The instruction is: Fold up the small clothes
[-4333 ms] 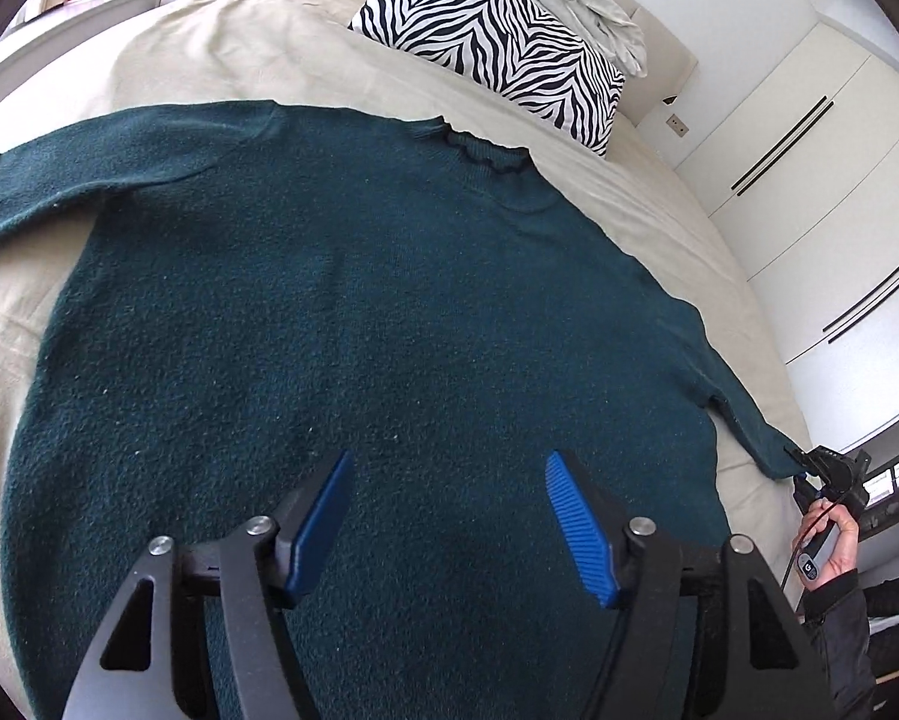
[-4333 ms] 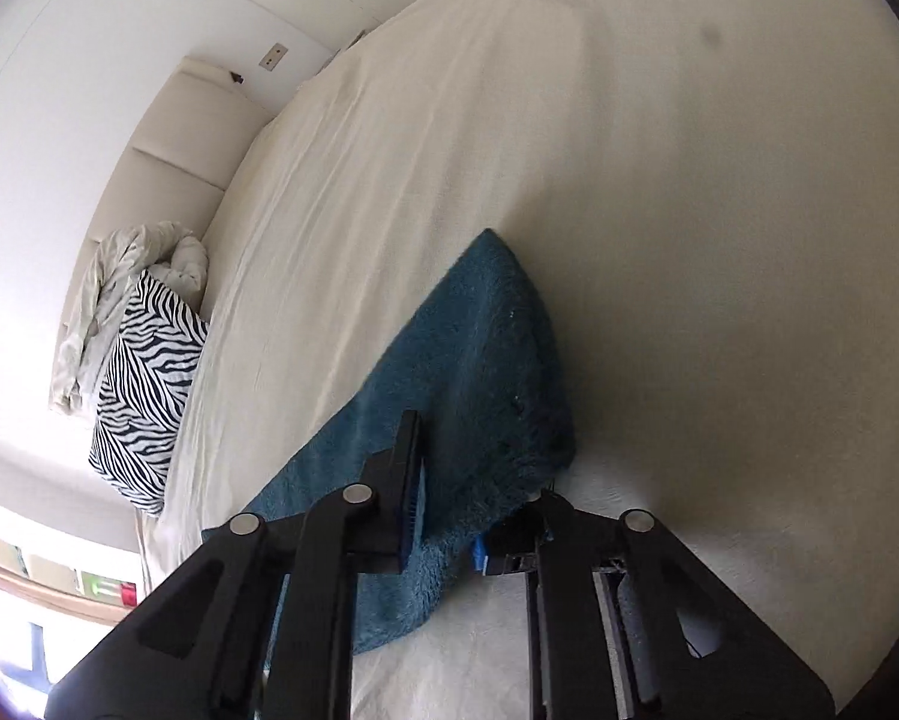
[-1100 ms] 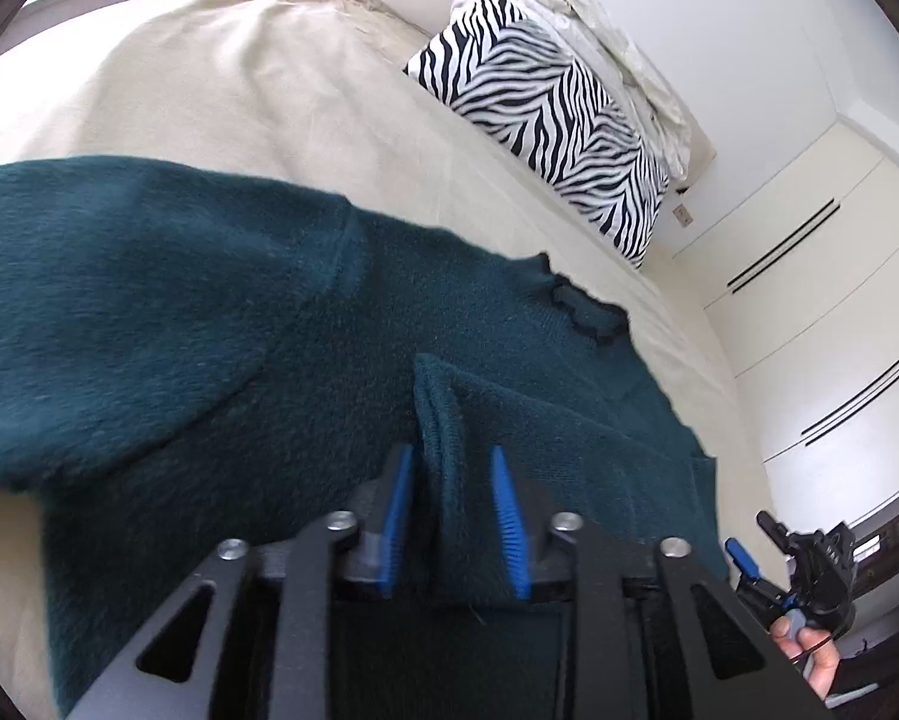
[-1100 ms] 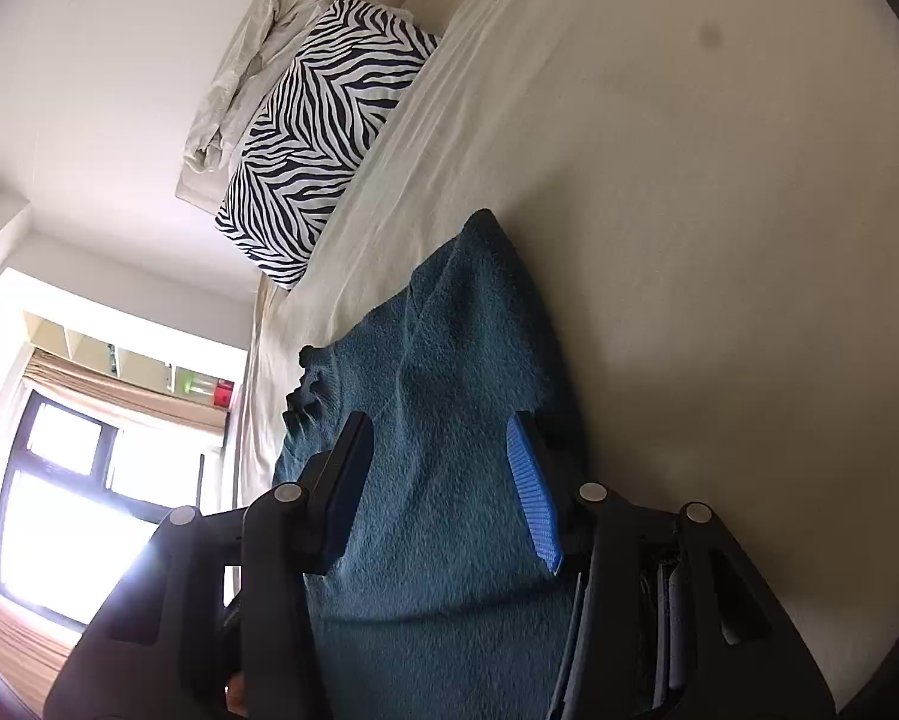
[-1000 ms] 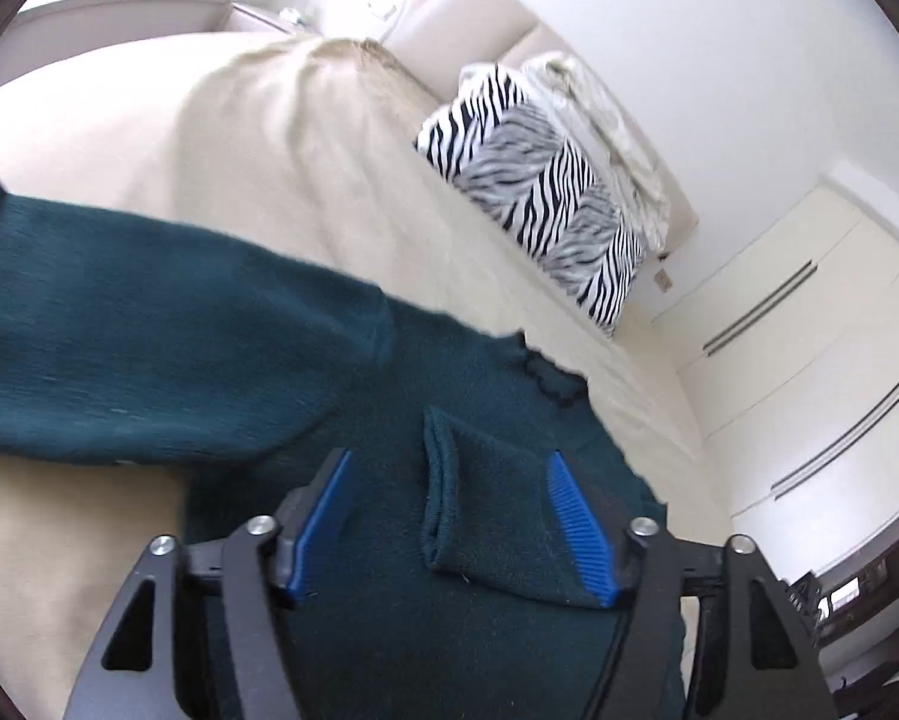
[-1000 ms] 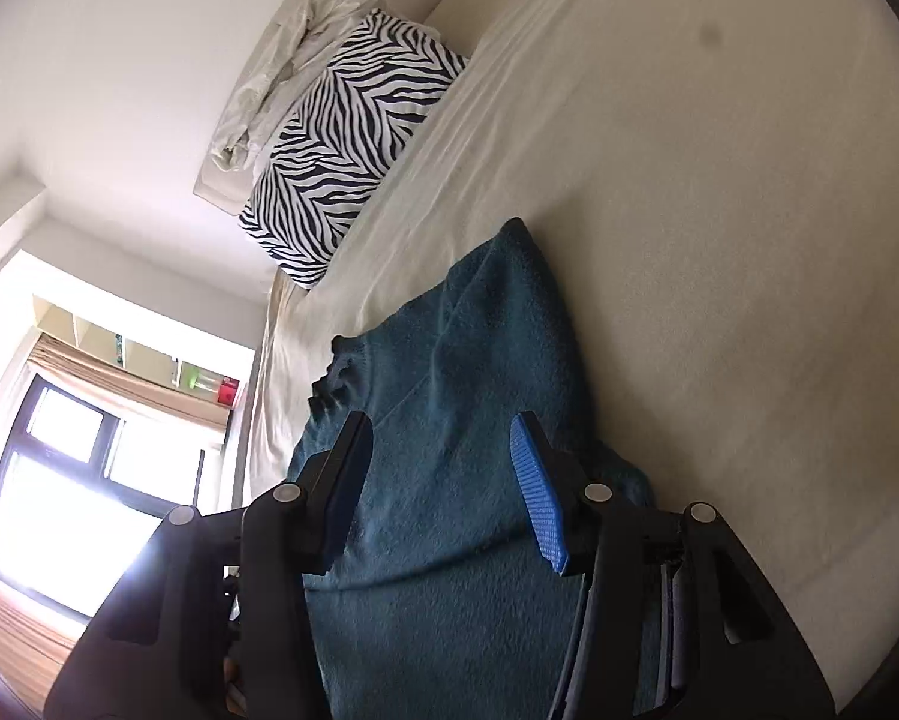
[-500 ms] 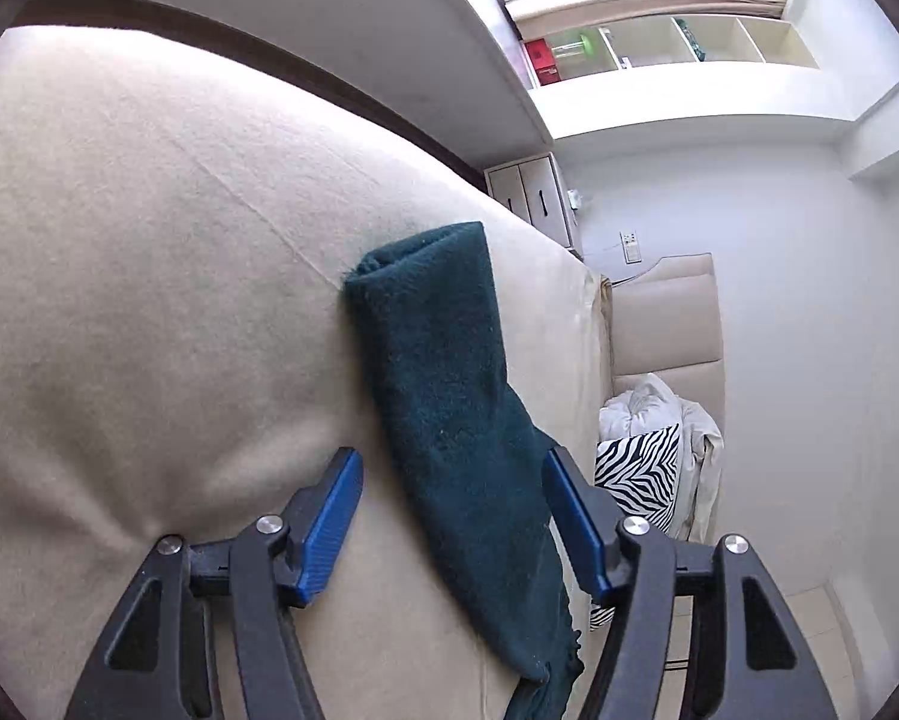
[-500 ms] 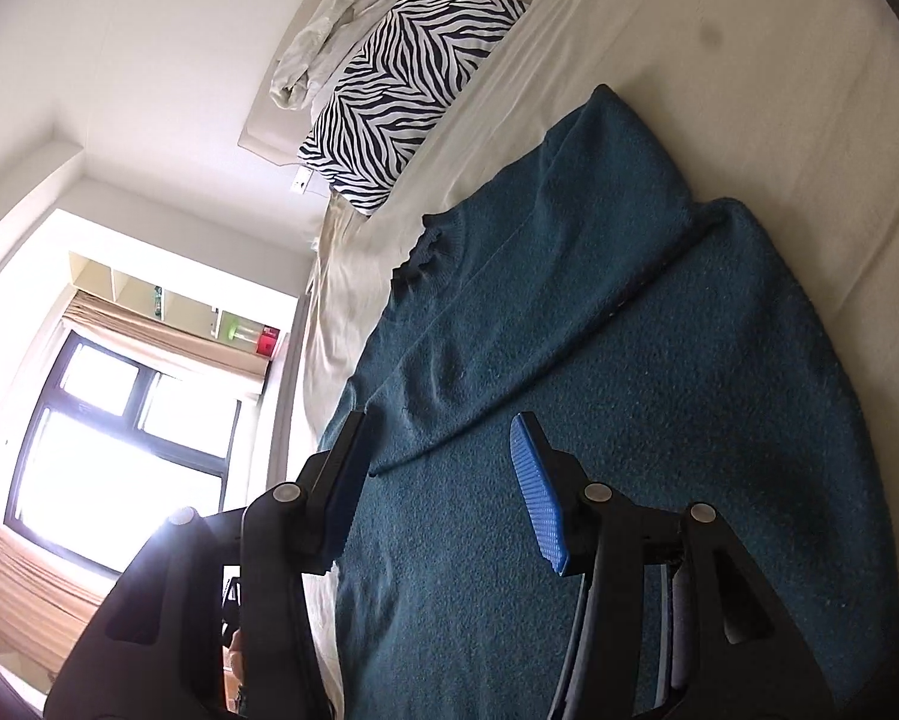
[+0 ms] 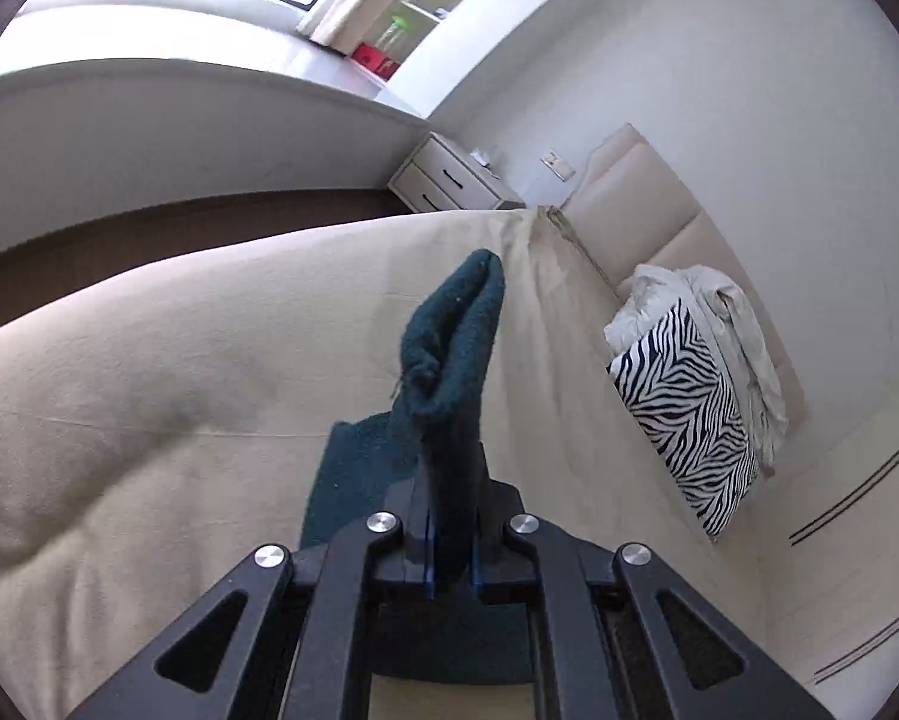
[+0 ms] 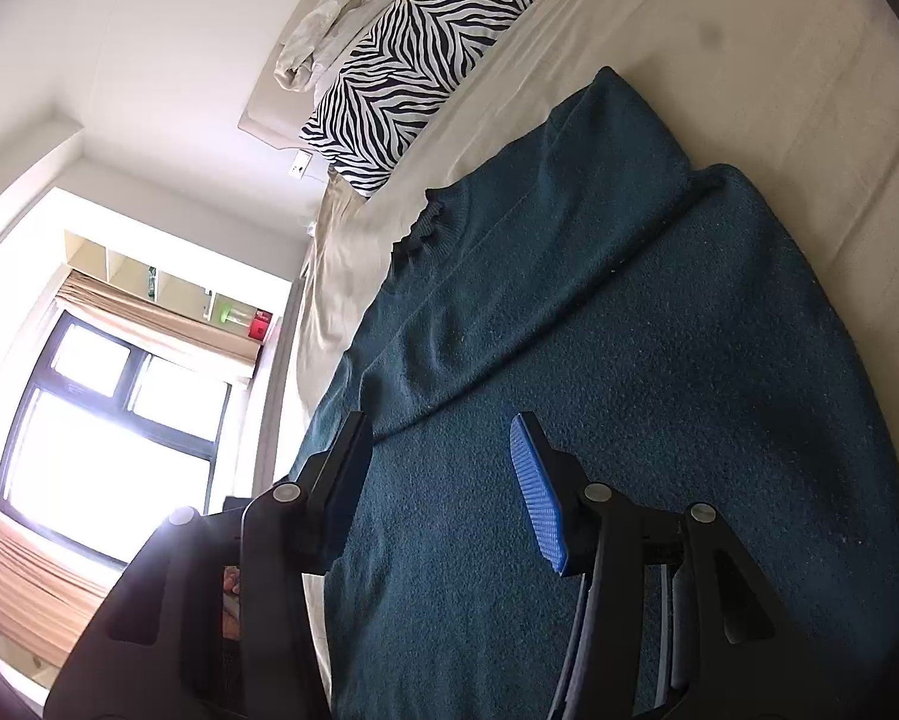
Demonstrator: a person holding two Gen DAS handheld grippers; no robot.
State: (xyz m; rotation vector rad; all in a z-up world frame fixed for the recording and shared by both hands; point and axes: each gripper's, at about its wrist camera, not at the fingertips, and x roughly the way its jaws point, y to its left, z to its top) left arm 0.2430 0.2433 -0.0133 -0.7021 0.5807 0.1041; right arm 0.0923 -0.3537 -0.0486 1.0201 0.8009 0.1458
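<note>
Left wrist view: left hand-held gripper (image 9: 449,564) pressed together on a sleeve (image 9: 455,354) of the dark green sweater, the cuff end standing forward past the fingertips and drooping slightly above the beige bed (image 9: 149,360). More of the same knit lying flat on the bed just below and to the left of the jaws.

Right wrist view: right hand-held gripper (image 10: 443,480) spread about halfway, nothing between the blue pads (image 10: 536,498), hovering over the sweater (image 10: 659,360) spread flat on the bed. Other sleeve already lying folded across the body ahead of the jaws, collar further ahead, zebra pillow (image 10: 413,60) well beyond.

Handling, as a judgement: soft, thick, fuzzy knit; light, limp, not fragile, not slippery. Likely to sag and stretch wherever unsupported, and to cling to itself and to the sheet when dragged. Best taken at edges and ends: cuff, hem corners, shoulder seams. A pinch near the cuff, as now, should give control of the sleeve's lay. Lifting clear before carrying across should avoid rucking the layers underneath. Hem corners look like the natural hold for the body fold.
</note>
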